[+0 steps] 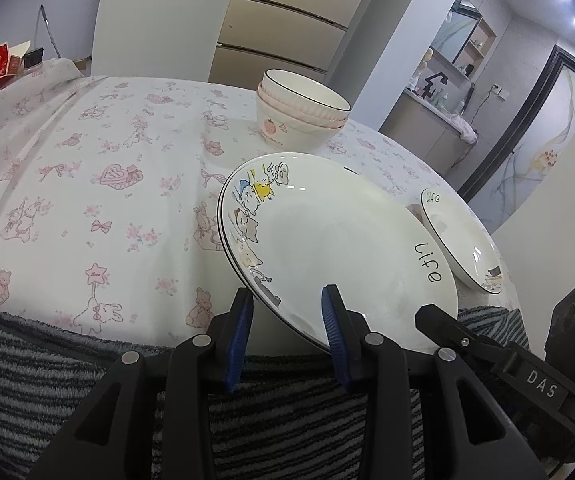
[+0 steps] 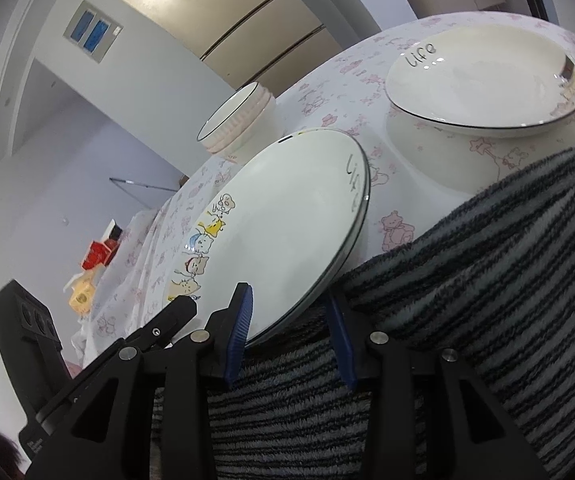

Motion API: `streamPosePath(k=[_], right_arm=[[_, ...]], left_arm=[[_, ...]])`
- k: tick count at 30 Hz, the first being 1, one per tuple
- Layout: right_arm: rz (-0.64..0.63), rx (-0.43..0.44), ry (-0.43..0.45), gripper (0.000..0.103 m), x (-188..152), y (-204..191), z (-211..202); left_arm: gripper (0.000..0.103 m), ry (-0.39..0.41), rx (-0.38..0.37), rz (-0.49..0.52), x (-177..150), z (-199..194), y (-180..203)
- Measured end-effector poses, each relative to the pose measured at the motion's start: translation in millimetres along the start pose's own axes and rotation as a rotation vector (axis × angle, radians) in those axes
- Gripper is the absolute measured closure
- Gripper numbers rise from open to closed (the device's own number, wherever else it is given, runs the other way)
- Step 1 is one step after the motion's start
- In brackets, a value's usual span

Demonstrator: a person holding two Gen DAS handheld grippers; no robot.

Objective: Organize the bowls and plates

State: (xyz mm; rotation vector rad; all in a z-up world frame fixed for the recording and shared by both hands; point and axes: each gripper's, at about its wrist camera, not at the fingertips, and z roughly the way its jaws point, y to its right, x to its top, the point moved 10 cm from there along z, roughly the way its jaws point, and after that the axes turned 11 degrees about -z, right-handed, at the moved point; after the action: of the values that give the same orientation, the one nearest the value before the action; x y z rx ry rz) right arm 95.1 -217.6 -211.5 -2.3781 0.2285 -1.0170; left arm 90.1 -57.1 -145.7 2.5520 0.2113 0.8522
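Covering round table (image 1: 87, 200): pink-printed cloth (image 1: 135, 140)

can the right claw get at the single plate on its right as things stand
Probably not yet. The right claw is clamped on the rim of the cat plates, which the left claw grips too. The single plate sits in the open on the table, with nothing over it.

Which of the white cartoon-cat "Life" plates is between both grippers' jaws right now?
The near plate stack, tilted with its edge over the table's front, sits between the left gripper and right gripper. The other plate lies flat, untouched, farther right.
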Motion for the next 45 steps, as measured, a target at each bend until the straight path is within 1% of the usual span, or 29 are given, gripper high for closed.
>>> streamPosePath(k=[2,3,4,5,6,12,15,17,20,23,24,25,27,29,31,35,39,40,41,42,43,44,45], right_arm=[[0.011,0.008,0.005,0.066,0.5,1.3,-0.6],[0.010,0.006,0.007,0.068,0.4,1.9,-1.5],[0.004,-0.005,0.007,0.072,0.2,2.3,-1.5],[-0.003,-0.018,0.010,0.074,-0.2,3.2,-1.9],[-0.008,-0.027,0.012,0.078,-0.3,3.5,-1.9],[-0.019,-0.029,0.008,0.078,0.0,3.8,-0.7],[-0.007,-0.023,0.008,0.078,0.4,5.2,-1.2],[-0.008,-0.023,0.007,0.078,0.7,5.1,-1.4],[-0.013,-0.015,0.015,0.078,2.6,3.2,-5.1],[-0.026,0.001,0.032,0.074,7.5,-1.5,-12.0],[-0.034,0.004,0.040,0.074,9.7,-3.0,-14.3],[-0.049,0.004,0.050,0.074,12.4,-4.9,-17.2],[-0.078,-0.010,0.077,0.074,19.3,-6.4,-25.3],[-0.106,-0.032,0.120,0.074,28.5,-6.8,-37.5],[-0.141,-0.061,0.168,0.069,39.0,-6.4,-50.9],[-0.238,-0.155,0.280,0.069,62.6,-4.7,-84.0],[-0.301,-0.219,0.379,0.067,82.0,-1.9,-118.3],[-0.313,-0.237,0.405,0.066,87.4,-1.0,-127.2],[-0.324,-0.255,0.435,0.066,92.2,0.2,-136.8],[-0.330,-0.265,0.458,0.063,95.8,0.9,-144.7],[-0.334,-0.276,0.481,0.060,99.9,2.7,-152.6],[-0.334,-0.285,0.501,0.059,103.1,4.6,-159.6],[-0.331,-0.293,0.520,0.057,106.5,7.3,-167.1]], left_arm=[[0.067,-0.002,0.005,0.005,0.0,0.8,0.3],[0.070,-0.004,0.007,0.010,-0.6,1.3,0.7],[0.071,-0.009,0.009,0.013,-1.7,2.2,0.6],[0.072,-0.016,0.016,0.018,-3.5,3.6,0.0],[0.072,-0.012,0.014,0.020,-3.7,3.5,0.4],[0.072,-0.021,-0.001,0.010,-4.6,2.7,-0.3],[0.072,-0.008,-0.001,0.016,-4.4,-0.2,0.7],[0.072,0.031,-0.003,0.041,-3.7,-7.3,5.2],[0.072,0.114,0.000,0.098,-0.5,-22.8,15.1],[0.072,0.183,-0.017,0.125,3.2,-39.5,23.6],[0.072,0.220,-0.016,0.128,6.1,-46.7,24.4],[0.072,0.274,-0.001,0.142,9.9,-56.5,25.9],[0.072,0.330,0.002,0.160,14.8,-69.6,30.2],[0.072,0.373,-0.011,0.173,19.4,-83.3,34.8],[0.072,0.410,-0.014,0.194,22.4,-96.9,41.4],[0.072,0.487,-0.028,0.249,27.1,-123.2,60.0],[0.071,0.528,-0.065,0.269,32.1,-141.0,77.4],[0.068,0.531,-0.075,0.273,33.5,-143.7,82.1],[0.053,0.537,-0.087,0.273,35.1,-146.5,86.9],[0.030,0.547,-0.097,0.272,36.4,-149.7,90.6],[0.023,0.565,-0.107,0.273,37.9,-152.8,95.6],[0.019,0.591,-0.110,0.278,39.3,-157.2,100.9],[0.019,0.604,-0.111,0.294,39.9,-160.0,107.3]])
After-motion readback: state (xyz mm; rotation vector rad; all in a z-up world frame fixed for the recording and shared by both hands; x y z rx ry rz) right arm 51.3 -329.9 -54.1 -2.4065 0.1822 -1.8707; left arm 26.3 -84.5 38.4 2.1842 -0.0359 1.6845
